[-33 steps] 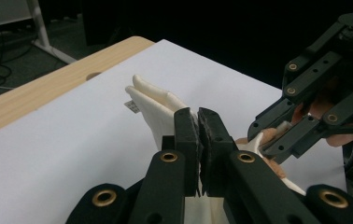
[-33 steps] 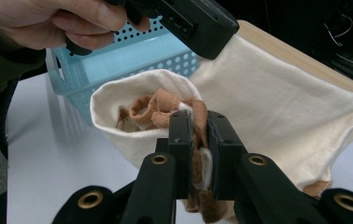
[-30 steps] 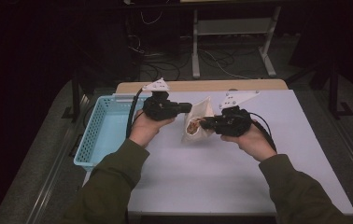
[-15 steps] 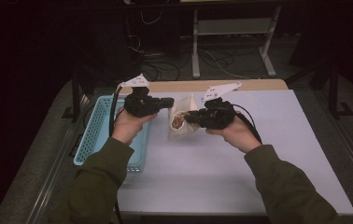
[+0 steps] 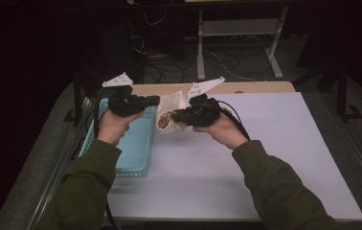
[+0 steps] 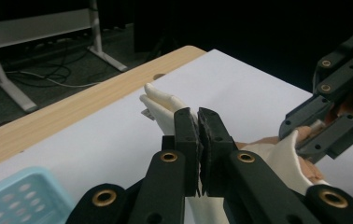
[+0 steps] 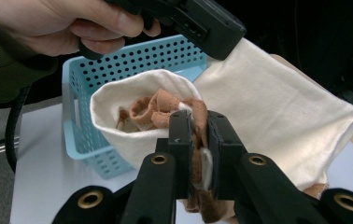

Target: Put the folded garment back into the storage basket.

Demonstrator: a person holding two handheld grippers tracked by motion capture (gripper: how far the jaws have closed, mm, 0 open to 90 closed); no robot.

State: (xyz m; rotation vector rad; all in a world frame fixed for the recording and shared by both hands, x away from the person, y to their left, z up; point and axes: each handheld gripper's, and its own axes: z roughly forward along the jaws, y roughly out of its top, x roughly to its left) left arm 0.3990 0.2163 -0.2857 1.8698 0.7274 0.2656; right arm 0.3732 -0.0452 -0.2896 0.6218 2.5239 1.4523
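Cloth bag point(image 5: 169, 114): cream, held off the white table point(image 5: 275, 158) between the 2 grippers, just beside the basket; its mouth faces the right gripper view, showing brown fabric point(image 7: 165, 108) inside.
Left gripper point(image 5: 152, 100): jaws closed on the bag's cream edge; likely steadies the far side.
Right gripper point(image 5: 175, 116): jaws pinched shut on the mouth rim together with a brown strip, probably keeping the contents in.
Blue basket point(image 5: 136, 143): perforated, at the table's left edge, under the left hand point(image 5: 112, 125).
Obstructions: none between bag and basket; cables point(image 5: 169, 57) and a metal frame point(image 5: 236, 28) lie beyond the table.
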